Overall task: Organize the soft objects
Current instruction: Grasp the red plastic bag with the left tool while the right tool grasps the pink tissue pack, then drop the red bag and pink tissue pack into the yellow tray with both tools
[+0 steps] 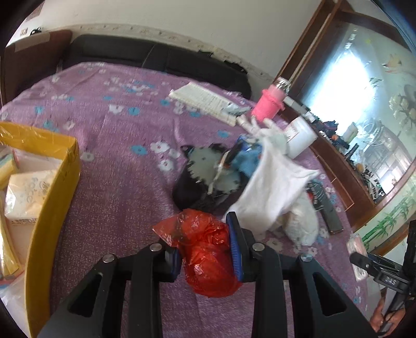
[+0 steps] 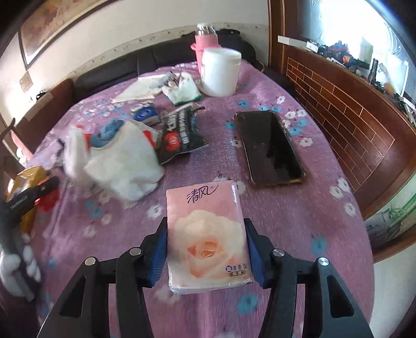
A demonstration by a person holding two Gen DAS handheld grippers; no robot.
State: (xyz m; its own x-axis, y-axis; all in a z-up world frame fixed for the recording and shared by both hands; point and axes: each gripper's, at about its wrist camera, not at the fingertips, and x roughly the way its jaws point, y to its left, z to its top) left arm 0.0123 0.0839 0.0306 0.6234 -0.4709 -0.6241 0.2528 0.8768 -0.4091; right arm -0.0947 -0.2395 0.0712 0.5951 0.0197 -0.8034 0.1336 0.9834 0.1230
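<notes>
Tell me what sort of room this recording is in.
Probably a room in a home, perhaps a living room: a table under a purple floral cloth, a dark sofa along the wall, and a framed picture hanging above it.

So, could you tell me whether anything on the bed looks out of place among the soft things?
Yes: a black phone lies flat on the purple bedspread beside the tissue pack, and a white keyboard sits near the far edge. Both are hard items among cloths and tissues. Nothing looks spilled or damaged.
</notes>
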